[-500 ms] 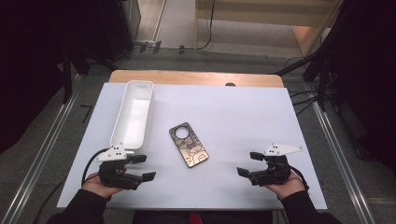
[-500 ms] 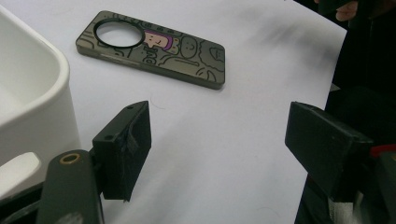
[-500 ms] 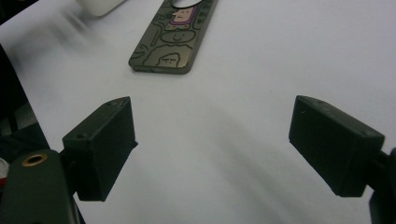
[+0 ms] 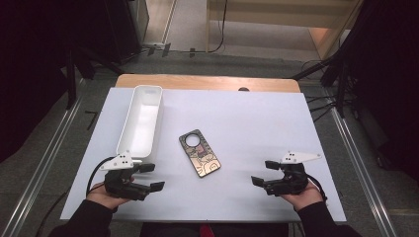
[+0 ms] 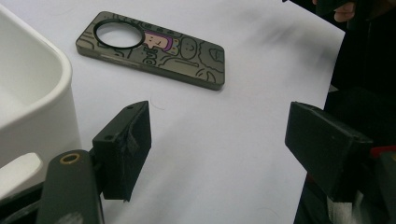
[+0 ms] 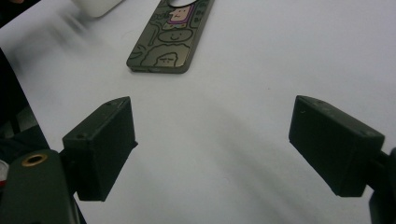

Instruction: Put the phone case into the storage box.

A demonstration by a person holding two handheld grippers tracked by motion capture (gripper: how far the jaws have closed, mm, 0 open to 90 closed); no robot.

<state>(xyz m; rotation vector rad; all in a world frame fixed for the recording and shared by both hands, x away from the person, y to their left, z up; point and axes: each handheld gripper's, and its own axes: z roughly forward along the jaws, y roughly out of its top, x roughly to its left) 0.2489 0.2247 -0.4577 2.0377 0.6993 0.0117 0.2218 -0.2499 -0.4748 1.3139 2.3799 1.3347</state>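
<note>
The left claw (image 4: 154,177) rests low over the near left corner of the table (image 4: 257,118), jaws spread wide with nothing between them; the right claw (image 4: 265,173), at the near right, is likewise open and empty, each held in a hand at the table's near edge. Compared with the earlier high view, both claws occupy the same places with the same spread, and the phone case and tray lie unmoved. The phone case (image 4: 199,153) lies flat on the white table between the two claws, ahead of each and touching neither; in the left gripper view it sits beyond the jaws (image 5: 152,49), and in the right gripper view it lies beyond the left-hand jaw (image 6: 170,37). It is a dark olive-brown rectangular case with rounded corners, a large circular camera opening at its far end, outlined cartoon doodles over its back, and one small figure with purple on it. A long white tray (image 4: 133,111) stands just beyond the left claw, left of the case and apart from it.
</note>
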